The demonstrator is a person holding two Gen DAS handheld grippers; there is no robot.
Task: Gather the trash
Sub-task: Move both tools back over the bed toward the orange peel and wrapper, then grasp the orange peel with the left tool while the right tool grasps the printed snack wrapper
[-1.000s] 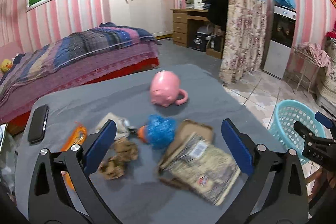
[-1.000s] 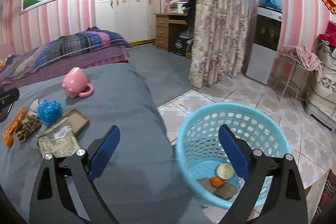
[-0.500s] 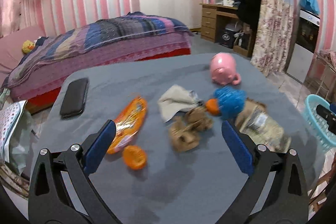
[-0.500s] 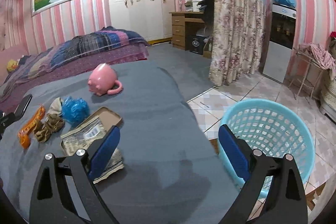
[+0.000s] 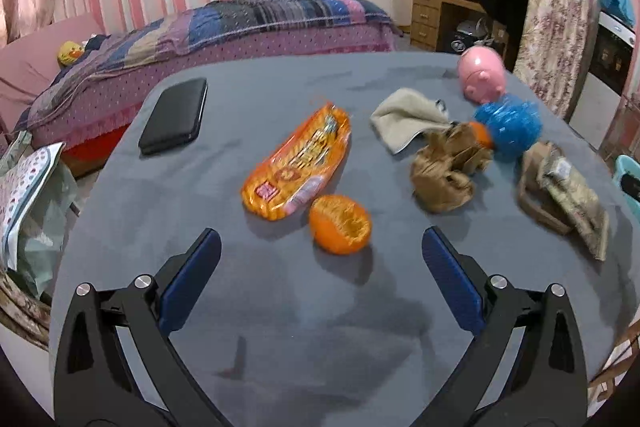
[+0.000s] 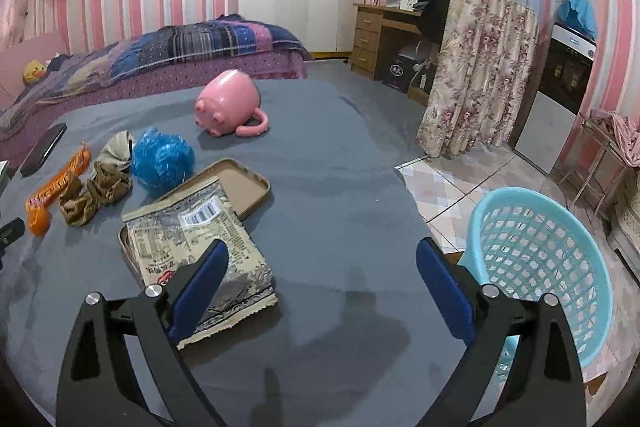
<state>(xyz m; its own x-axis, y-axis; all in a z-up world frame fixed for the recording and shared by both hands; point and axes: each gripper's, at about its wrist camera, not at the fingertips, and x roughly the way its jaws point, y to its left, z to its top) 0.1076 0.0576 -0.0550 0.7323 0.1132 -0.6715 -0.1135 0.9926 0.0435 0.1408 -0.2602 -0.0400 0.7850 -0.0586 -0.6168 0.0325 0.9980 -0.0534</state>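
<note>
Pickup step in hand: left gripper (image 5: 320,259) wide open and empty just short of the orange peel (image 5: 340,224) beside the orange wrapper (image 5: 298,163), right gripper (image 6: 320,271) likewise spread and empty over the table near the blue basket (image 6: 536,267); next likely a short advance, then closing on the peel

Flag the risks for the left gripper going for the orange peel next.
1. The orange peel lies right against the orange wrapper; the open left gripper could catch both or push one away.
2. The peel is a hollow shell; it may crush or slip when squeezed.
3. The basket stands off the table's far side, so it's a long carry.
</note>
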